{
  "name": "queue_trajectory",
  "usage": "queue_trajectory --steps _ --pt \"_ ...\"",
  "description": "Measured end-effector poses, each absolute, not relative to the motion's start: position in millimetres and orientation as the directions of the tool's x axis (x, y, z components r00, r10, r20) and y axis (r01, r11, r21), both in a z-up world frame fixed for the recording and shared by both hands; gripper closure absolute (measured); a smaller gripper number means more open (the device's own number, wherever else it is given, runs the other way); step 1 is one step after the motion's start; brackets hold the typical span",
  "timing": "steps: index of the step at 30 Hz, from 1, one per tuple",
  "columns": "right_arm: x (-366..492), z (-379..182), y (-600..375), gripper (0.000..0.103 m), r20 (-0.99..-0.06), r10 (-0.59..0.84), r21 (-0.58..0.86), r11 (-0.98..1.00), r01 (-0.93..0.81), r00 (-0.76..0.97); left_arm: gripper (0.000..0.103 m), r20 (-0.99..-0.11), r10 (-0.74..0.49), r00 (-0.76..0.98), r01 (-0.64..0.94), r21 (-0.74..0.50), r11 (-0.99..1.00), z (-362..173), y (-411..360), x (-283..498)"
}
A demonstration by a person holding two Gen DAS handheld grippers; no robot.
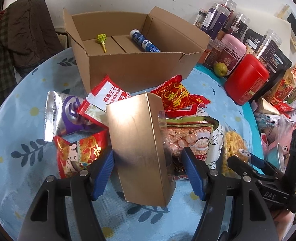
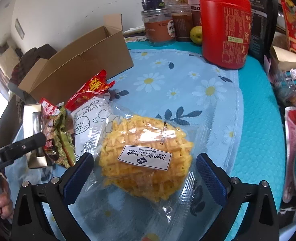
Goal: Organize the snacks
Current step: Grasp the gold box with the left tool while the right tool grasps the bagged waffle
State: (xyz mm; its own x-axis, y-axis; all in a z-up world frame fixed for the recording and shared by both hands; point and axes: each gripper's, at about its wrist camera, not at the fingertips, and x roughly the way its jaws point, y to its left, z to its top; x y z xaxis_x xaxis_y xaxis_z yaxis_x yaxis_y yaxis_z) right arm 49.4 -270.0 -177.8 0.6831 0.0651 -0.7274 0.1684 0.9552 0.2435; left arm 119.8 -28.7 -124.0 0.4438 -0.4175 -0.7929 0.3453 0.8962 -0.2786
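**Gold carton between left pads, waffle pack between wide right jaws**

Gold carton [image 1: 139, 146] at frame centre of the left view, tilted, lower end between the blue pads of the left gripper [image 1: 148, 172]; left pad touching its face, right pad apparently just off its edge, so a firm clamp cannot be told. Behind it, a heap of packets: red-and-white sachet [image 1: 105, 98], red foil bag [image 1: 178, 96], silver-purple pouch [image 1: 65, 114], red cartoon packet [image 1: 81, 150], cereal bag [image 1: 190, 138]. Further up, open cardboard box [image 1: 135, 68] holding a blue tube [image 1: 144, 41] and a green lollipop [image 1: 101, 40]. At upper right, red canister [image 1: 246, 78], pink-lidded jar [image 1: 233, 53], a green fruit [image 1: 220, 69].

In the right view, clear waffle pack [image 2: 145, 154] with a white label lying flat on the daisy-print cloth [image 2: 208, 88] at lower centre. Right gripper [image 2: 144, 172] spread fully apart, pads either side of the pack, left pad at the wrapper's edge, right pad clear of it.
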Motion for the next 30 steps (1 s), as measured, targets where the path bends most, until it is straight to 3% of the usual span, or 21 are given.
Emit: queue_trajectory --steps 2,6,10,16,30 --pt "50.3 -179.4 -271.9 0.0 -0.729 0.077 0.261 0.95 0.172 0.681 0.036 -0.785 -0.434 0.442 0.353 -0.292 0.889 -125.7 -28.0 120.5" --pt "51.2 -181.9 -271.7 0.0 -0.736 0.097 0.275 0.947 0.165 0.67 0.05 -0.778 -0.456 0.432 0.378 -0.303 0.875 -125.0 -29.9 119.4" --pt "46.9 -180.8 -269.1 0.012 -0.73 0.116 0.285 0.947 0.146 0.674 0.052 -0.786 -0.417 0.457 0.411 -0.229 0.882 -119.4 -38.3 111.8" --pt "34.5 -177.7 -266.8 0.029 -0.714 0.115 0.279 0.951 0.131 0.69 0.053 -0.804 -0.421 0.42 0.416 -0.242 0.876 -119.7 -34.4 98.9" --pt "-5.9 -181.8 -241.7 0.034 -0.721 0.22 0.299 0.954 0.008 0.657 0.053 -0.844 -0.409 0.347 0.443 -0.236 0.865 -121.9 -24.1 49.0"
